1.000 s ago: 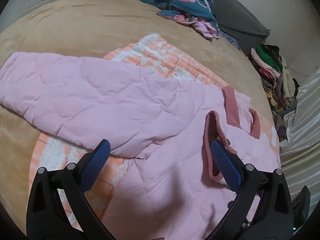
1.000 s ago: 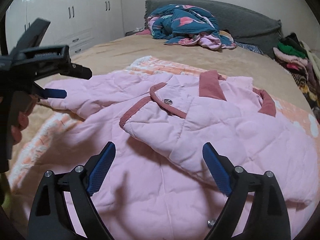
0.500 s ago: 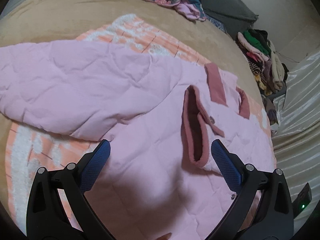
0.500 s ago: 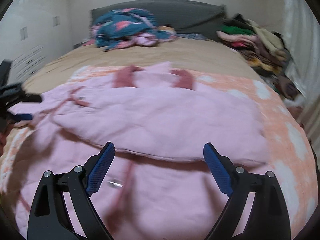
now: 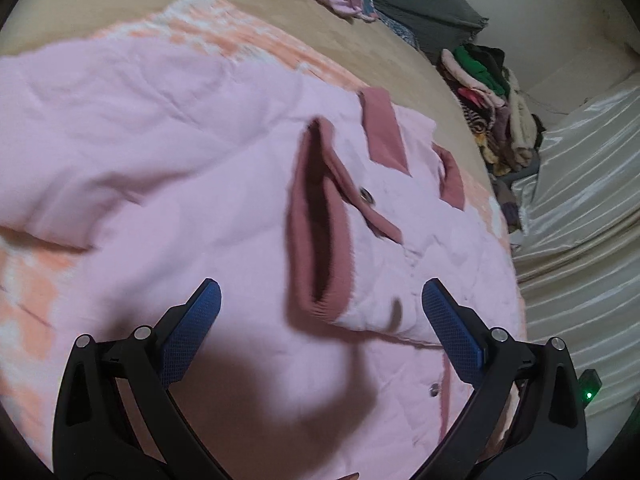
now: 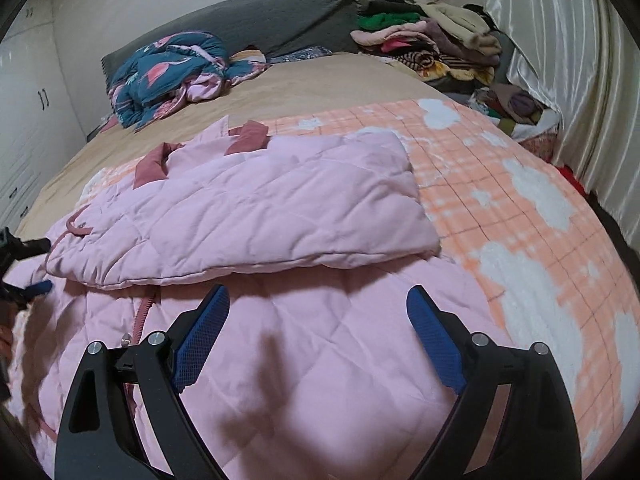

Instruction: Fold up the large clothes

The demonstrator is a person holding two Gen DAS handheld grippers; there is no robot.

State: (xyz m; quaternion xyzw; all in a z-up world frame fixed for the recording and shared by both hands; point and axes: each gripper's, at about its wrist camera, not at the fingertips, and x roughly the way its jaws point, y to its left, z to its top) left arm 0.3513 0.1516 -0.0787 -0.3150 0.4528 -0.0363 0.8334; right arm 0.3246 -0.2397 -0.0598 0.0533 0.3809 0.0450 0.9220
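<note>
Although one sleeve already lies folded across its chest, the pink quilted jacket is only partly folded: it lies flat on the orange-and-white blanket over the bed, with its dark-pink collar toward 11 o'clock in the right wrist view. That folded sleeve ends in a ribbed cuff, which sits just ahead of the left hand-held gripper at about 12 o'clock. The other sleeve spreads out unfolded toward 10 o'clock in the left view, so I judge it comes next, then the body fold. Both tools are empty with jaws spread wide; the right hand-held gripper hovers over the jacket's lower body. A blue patterned garment and a heap of clothes wait near the headboard, at 11 and 1 o'clock.
</note>
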